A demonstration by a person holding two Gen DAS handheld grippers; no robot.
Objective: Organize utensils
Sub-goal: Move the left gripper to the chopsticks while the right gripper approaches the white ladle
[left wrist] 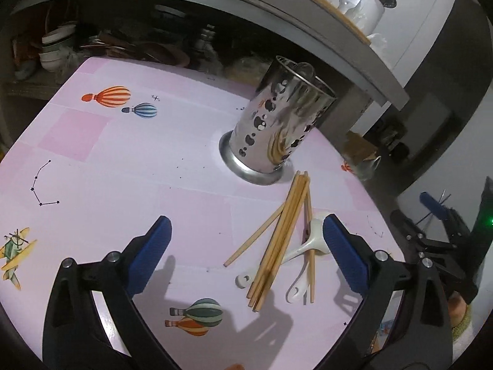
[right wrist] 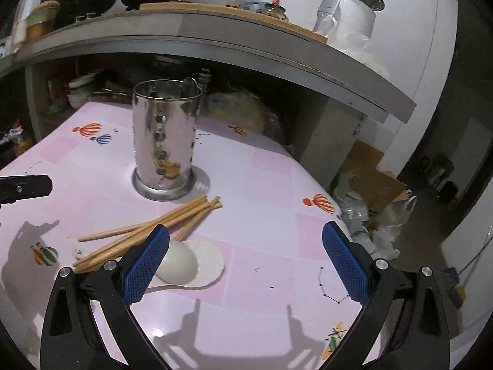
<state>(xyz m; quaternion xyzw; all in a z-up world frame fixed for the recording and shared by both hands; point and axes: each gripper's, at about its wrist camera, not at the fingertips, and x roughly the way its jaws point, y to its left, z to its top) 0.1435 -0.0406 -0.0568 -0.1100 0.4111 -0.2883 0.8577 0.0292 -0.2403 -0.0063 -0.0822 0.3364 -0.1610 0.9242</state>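
The chopsticks (left wrist: 277, 234) lie in a loose bundle at the lower right of the left wrist view, partly crossing over two white spoons (left wrist: 303, 246). They look like thin wooden sticks, so I judge them light and stiff, but they roll easily and can slip apart if only one or two are caught. A good place to hold them is probably near the middle of the bundle, where the sticks lie closest together. The spoons (right wrist: 191, 262) seem to be ceramic or hard plastic; I cannot tell which. They are smooth, maybe slippery and breakable, and the handle is the safer place to take.

Just beyond the chopstick tips stands the metal holder (left wrist: 277, 123), upright on the pink counter (left wrist: 123, 169), with holes in its wall. Something already stands inside it, not clear what.

The left tongs (left wrist: 246, 256) hang wide apart over the counter, holding nothing. The right tongs (right wrist: 246, 265) are also spread wide and empty, with the left pad close above the spoons.
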